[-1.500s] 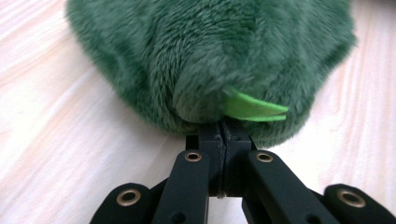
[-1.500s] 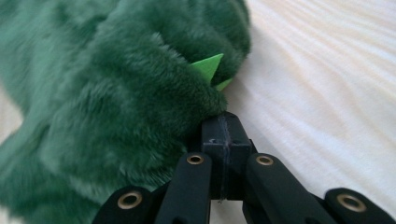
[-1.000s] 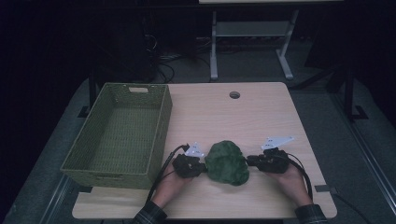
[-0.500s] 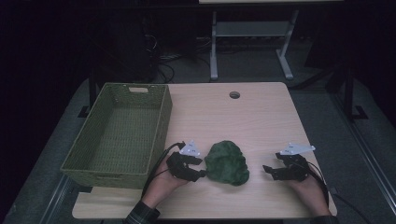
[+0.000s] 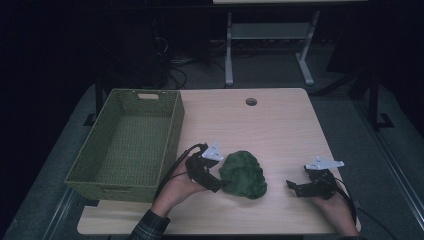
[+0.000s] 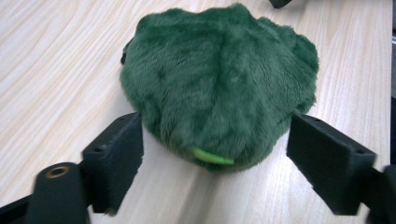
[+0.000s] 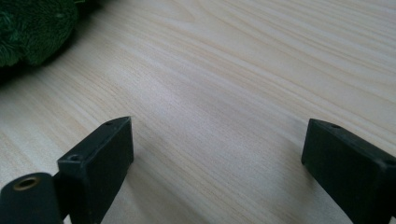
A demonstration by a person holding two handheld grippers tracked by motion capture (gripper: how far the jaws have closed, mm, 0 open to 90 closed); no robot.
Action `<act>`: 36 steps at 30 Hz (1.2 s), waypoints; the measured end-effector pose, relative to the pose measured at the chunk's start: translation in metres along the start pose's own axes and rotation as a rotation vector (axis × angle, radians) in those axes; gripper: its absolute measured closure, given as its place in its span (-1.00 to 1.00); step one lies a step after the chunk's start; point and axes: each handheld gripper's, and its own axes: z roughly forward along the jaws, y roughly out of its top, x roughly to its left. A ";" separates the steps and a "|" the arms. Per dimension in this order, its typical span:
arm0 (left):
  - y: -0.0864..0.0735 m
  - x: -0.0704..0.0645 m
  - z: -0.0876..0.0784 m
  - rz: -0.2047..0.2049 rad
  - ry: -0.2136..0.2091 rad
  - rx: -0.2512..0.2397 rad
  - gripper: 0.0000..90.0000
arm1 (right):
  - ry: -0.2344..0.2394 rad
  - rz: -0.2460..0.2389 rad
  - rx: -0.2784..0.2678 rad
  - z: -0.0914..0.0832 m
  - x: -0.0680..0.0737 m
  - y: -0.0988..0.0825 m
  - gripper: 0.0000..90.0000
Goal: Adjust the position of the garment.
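A green woven basket (image 5: 127, 145) is set at the left of a pale wooden bench (image 5: 280, 130), its inside bare. Just right of the basket, the left claw (image 5: 218, 186) is held by a hand (image 5: 175, 187) coming in from the near edge; its jaws have just been opening and are now spread wide. In the left gripper view, the near edge of a dark green plush toy (image 6: 219, 88) is seen between the two jaws, with neither pad pressed on it. The toy lies on the bench near the front edge, roughly midway between the two claws. Well apart from it, to the right, the right claw (image 5: 292, 186) is pointed toward the toy; its jaws have also just been opening and are spread over bare wood.
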 end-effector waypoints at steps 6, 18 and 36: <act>0.008 0.007 0.015 0.034 -0.013 0.026 -0.67 | 0.000 0.001 0.000 0.000 0.000 0.000 -0.80; 0.006 0.010 0.046 0.042 -0.079 0.073 -0.69 | -0.008 0.009 -0.001 0.000 0.000 0.000 -0.79; -0.006 0.012 0.075 0.026 -0.089 0.135 -0.73 | -0.010 0.011 -0.002 0.000 0.000 0.000 -0.79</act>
